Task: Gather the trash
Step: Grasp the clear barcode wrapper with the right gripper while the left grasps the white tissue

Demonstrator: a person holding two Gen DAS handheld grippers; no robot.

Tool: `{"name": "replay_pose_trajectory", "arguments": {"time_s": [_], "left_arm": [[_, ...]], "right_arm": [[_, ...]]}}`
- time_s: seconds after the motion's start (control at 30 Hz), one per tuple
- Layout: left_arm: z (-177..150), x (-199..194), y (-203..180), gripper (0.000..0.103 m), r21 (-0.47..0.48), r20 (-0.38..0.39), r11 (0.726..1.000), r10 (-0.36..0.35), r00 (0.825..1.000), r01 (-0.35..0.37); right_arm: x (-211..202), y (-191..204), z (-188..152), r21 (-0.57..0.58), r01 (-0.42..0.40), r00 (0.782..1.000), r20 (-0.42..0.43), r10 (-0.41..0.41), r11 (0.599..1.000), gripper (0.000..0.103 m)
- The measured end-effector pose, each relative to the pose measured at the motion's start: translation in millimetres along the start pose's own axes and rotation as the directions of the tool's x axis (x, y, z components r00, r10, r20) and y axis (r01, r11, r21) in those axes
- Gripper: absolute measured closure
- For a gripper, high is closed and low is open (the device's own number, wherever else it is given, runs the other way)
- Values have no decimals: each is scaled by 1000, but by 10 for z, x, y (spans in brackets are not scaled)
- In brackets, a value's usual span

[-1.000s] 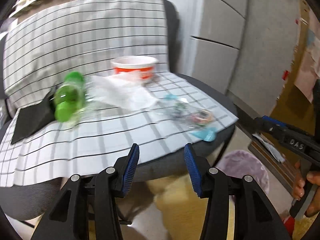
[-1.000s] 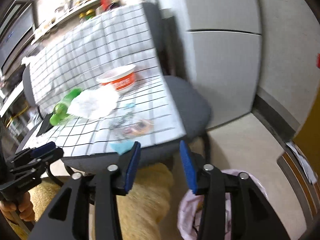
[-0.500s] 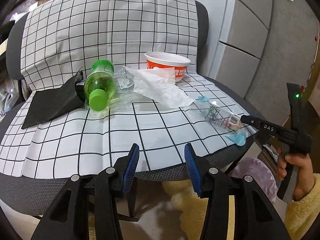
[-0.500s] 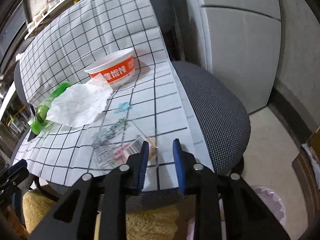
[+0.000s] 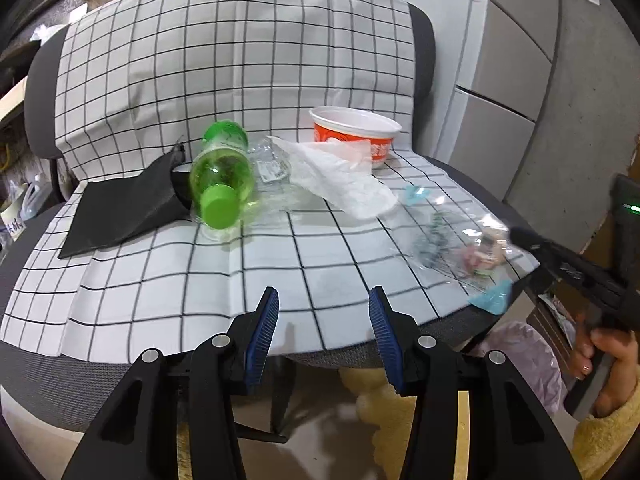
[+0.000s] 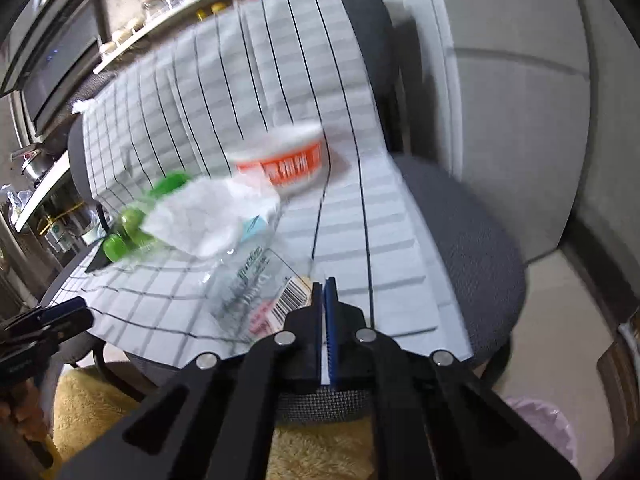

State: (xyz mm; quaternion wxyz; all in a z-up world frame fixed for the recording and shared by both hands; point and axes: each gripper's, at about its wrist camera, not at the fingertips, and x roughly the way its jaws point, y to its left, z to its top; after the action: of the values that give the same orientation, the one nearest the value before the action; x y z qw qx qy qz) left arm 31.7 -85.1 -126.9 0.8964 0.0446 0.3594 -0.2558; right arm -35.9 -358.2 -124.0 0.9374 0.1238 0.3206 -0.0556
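On the chair's checked cloth lie a green bottle, a white tissue, an orange-and-white cup and a clear plastic wrapper. My right gripper is shut on the near right edge of the wrapper; the left wrist view shows the same gripper at the wrapper's right side. The wrapper looks blurred and partly raised. My left gripper stands open over the cloth's front edge with nothing between its fingers.
A black cloth lies left of the bottle. Small blue scraps sit near the wrapper. A pink-lined trash bin stands on the floor right of the chair. Grey cabinets rise behind.
My right gripper moved in to the wrapper and shut on its edge. The left gripper shifted its view slightly and stayed open.
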Motion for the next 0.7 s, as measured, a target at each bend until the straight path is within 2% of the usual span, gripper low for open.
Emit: {"name": "replay_pose_trajectory", "arguments": {"time_s": [0.17,0.23,0.33,0.47,0.57,0.7], "left_arm": [[226,6,54,54,-21,32,1000,9,999,-8],[335,31,46,54,-16,44,1000,14,999,-14],[546,152,26,54,-8,53,1000,9,999,-9],[795,441,69,55,-31,14,999,-19,1000,19],[931,689,144,57,-69,-26,997,-18,999,17],[1024,951,147,58,-60,-58,998,12,998,-16]], "right_arm": [[-416,6,159,0,91,987,134,-90,996,101],[-523,-49,200,33,87,982,165,-92,996,101],[-547,-110,205,64,66,983,168,-76,996,101],[-451,-129,161,77,63,986,149,-74,995,101],[-379,-135,118,83,57,989,132,-68,995,101],[-322,-153,92,82,52,991,120,-61,995,101]]}}
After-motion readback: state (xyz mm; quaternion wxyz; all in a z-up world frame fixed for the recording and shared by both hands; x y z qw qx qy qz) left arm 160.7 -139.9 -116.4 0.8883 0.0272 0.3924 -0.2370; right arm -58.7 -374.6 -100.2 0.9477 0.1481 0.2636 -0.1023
